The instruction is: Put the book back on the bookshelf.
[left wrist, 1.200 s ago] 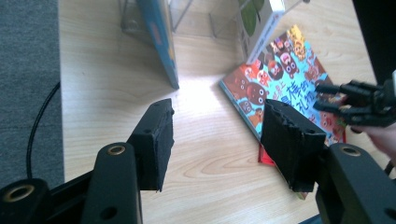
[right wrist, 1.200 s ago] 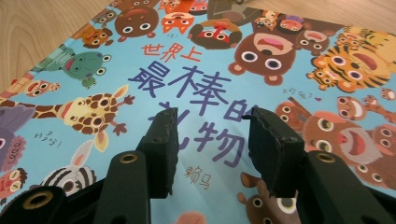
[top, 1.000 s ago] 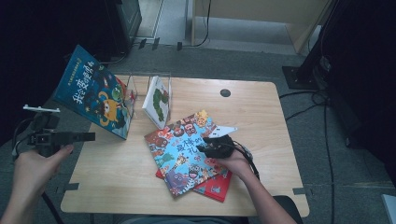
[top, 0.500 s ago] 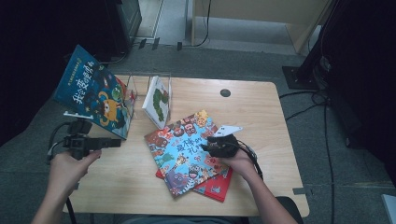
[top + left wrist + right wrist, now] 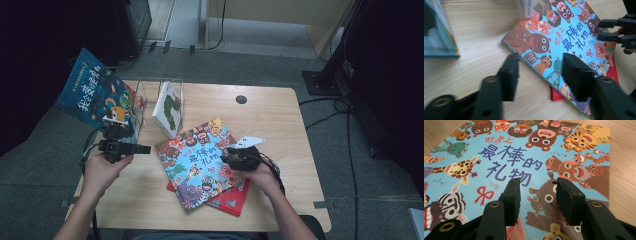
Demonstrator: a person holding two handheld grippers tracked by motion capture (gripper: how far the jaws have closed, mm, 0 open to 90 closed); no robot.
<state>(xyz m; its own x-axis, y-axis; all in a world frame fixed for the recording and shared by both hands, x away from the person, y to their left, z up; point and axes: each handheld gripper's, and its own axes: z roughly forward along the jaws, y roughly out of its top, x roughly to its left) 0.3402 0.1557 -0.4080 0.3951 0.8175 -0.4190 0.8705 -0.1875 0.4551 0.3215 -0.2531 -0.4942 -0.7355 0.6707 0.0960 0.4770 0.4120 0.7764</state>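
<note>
A blue picture book [image 5: 197, 157] with cartoon animals lies flat mid-table on top of a red book [image 5: 231, 202]. My left gripper [image 5: 146, 149] hovers just left of it; its jaws have just been closing and stand open with nothing between them. In the left gripper view the left gripper [image 5: 540, 60] points at the blue book's [image 5: 564, 37] near edge. My right gripper [image 5: 225, 153] sits over the book's right half. In the right gripper view the right gripper [image 5: 536, 181] is open just above the cover [image 5: 499, 157].
A white caterpillar book [image 5: 170, 107] stands in a clear holder [image 5: 150, 92] at the back left. A large blue book [image 5: 95, 97] leans beside it past the table's left edge. The wooden table [image 5: 270, 117] has a small dark hole [image 5: 241, 99]. Cables trail on the floor at right.
My left hand has come in from beyond the table's left edge, rightward and down, to just left of the blue animal book, and its jaws have narrowed. The right gripper has stayed put.
</note>
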